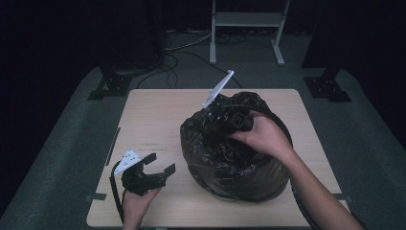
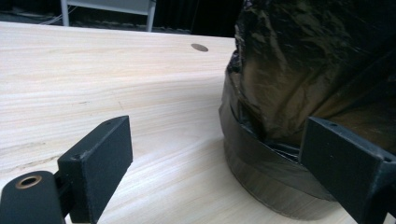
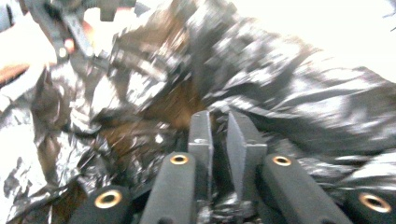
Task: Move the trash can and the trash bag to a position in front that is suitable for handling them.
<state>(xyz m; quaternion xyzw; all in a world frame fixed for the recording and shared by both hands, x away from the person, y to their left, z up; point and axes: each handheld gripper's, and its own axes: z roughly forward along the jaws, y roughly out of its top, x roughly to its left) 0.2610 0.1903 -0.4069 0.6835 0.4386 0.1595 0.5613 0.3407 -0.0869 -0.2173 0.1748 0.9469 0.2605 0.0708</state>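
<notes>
On the table [image 1: 158, 120], the left claw [image 1: 160, 165] gapes empty beside the black bag [image 1: 234, 158]; the right claw [image 3: 219, 135] pinches its plastic.

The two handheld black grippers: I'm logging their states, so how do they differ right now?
The left gripper has its jaws spread wide with nothing between them; the right gripper has its jaws nearly together, pinching the crinkled black plastic bag. The left sits low over the pale wooden table, beside the bag; the right is on top of the bag. Both are black, two-jawed and hand-held.
</notes>
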